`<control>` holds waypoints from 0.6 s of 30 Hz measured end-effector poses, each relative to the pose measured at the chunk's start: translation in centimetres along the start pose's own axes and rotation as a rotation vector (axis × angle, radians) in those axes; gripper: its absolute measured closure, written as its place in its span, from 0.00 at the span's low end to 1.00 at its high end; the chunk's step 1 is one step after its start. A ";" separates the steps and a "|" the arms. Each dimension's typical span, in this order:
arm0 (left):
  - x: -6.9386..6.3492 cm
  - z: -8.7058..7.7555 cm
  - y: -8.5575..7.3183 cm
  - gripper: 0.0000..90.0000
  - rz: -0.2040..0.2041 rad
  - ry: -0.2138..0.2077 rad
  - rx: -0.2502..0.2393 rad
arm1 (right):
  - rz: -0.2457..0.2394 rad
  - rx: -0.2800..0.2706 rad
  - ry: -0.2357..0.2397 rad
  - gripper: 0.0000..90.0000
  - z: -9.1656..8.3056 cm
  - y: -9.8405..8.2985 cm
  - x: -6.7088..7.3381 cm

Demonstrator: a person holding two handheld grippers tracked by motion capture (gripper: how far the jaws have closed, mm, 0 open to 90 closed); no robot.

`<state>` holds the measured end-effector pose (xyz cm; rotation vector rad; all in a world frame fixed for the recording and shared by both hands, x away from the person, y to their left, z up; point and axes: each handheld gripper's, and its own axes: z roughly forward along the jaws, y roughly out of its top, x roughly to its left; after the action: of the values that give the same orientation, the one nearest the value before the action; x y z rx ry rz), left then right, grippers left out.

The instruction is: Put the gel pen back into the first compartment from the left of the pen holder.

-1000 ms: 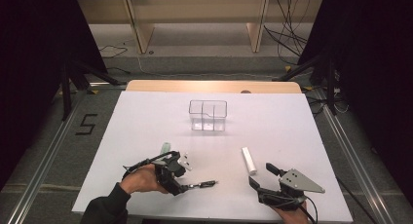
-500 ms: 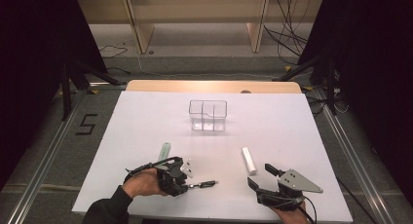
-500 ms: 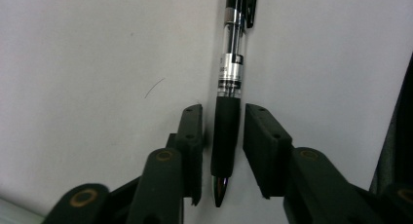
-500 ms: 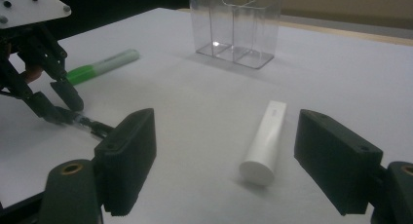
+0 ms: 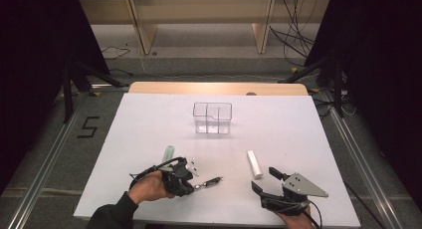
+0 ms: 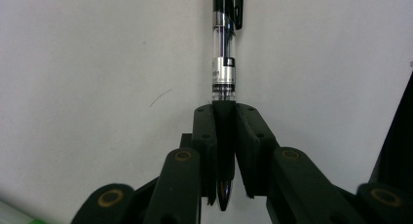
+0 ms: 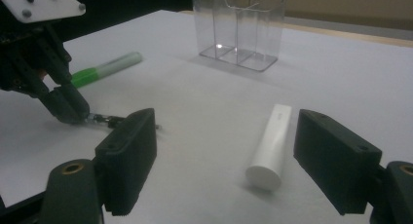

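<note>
White table [image 5: 149, 124] bears a clear, empty three-compartment organizer [image 5: 212, 118].

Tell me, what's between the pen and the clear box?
Nothing. In the high view, bare white table runs from the pen, pinched in the left gripper, to the clear box.

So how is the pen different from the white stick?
The pen is thin, black and clear with silver bands; the white stick is thicker and plain white all over. The pen is pinched in the left tongs, whose jaws have just been closing on it; the white stick lies free, ahead of the open right tongs, untouched. Both are long, narrow things down low on the white table, near the person's edge.
</note>
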<state>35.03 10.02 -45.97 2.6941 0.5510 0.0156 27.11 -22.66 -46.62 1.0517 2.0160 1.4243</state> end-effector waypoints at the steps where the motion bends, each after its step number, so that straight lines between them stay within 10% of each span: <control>1: 0.0 -0.2 0.0 0.88 -0.001 -0.004 -0.008 | -0.002 0.002 0.003 0.27 0.0 0.1 0.1; 18: -0.1 -2.0 1.6 0.88 -0.008 -0.061 -0.050 | -0.120 0.011 0.093 0.27 1.6 1.7 3.2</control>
<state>35.39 9.43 -43.49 2.6346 0.5359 -0.0543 26.91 -18.83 -45.40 0.8671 2.1163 1.4250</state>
